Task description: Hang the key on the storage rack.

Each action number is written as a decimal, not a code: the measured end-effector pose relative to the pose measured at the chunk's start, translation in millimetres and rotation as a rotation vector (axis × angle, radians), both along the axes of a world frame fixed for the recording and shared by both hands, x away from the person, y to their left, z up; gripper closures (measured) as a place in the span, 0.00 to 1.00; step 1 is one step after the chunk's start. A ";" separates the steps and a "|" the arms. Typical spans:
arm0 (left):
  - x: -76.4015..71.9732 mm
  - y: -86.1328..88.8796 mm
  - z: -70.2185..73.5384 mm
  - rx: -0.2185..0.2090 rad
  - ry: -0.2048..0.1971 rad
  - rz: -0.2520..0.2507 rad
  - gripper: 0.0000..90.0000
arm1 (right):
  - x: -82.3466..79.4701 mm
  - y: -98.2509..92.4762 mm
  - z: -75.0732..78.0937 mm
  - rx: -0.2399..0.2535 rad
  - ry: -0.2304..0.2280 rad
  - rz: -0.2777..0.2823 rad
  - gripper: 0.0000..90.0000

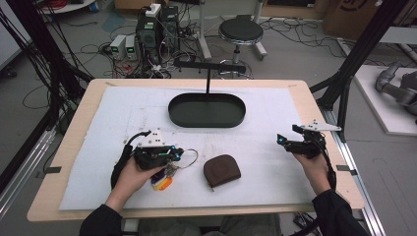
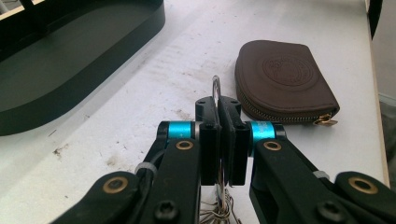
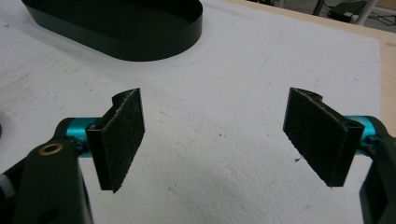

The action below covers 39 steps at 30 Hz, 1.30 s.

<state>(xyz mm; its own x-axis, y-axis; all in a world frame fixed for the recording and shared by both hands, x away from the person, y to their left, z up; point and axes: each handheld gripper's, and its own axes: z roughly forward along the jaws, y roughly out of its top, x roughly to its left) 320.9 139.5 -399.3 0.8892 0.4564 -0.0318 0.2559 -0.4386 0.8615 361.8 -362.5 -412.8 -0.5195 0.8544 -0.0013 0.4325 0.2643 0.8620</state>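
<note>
Keys on a metal key ring (image 1: 189, 158) sit pinched tight in the left gripper (image 1: 173, 154) left of the brown pouch (image 1: 222, 170), while the right gripper (image 1: 281, 139) hangs over the white mat (image 1: 260, 105), jaws wide apart, nothing between them.

Oval tray (image 1: 206, 110) set centre-rear on table (image 1: 74, 147), pouch (image 1: 222, 170) placed in front of tray, keyring (image 1: 183, 158) held front-left of tray.

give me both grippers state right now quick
left gripper: shut on the key ring of a key bunch.
right gripper: open, holding nothing.
</note>
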 end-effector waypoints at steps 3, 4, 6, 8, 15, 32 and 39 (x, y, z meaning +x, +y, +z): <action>0.5 1.3 1.1 -0.037 -0.001 -0.008 0.96 | 0.1 0.1 0.0 0.000 -0.002 0.002 0.24; 0.4 1.5 1.9 -0.048 -0.004 -0.007 0.96 | 0.1 0.3 -0.1 0.002 -0.002 0.002 0.24; -0.1 2.0 5.0 -0.072 -0.018 -0.006 0.96 | 0.0 0.5 0.1 0.000 -0.002 0.001 0.24; -1.2 1.8 7.2 -0.087 -0.031 0.000 0.96 | -0.2 0.6 0.2 0.000 -0.001 0.001 0.24; -3.9 0.3 21.8 -0.118 -0.086 0.006 0.96 | 0.3 0.6 -0.1 0.000 -0.003 0.004 0.24; 7.8 4.6 66.3 -0.200 -0.193 0.051 0.96 | 0.1 -2.7 0.2 0.006 -0.001 -0.015 0.24; 18.4 3.6 83.0 -0.212 -0.220 0.071 0.96 | 0.9 -1.4 -0.6 0.004 0.005 -0.011 0.24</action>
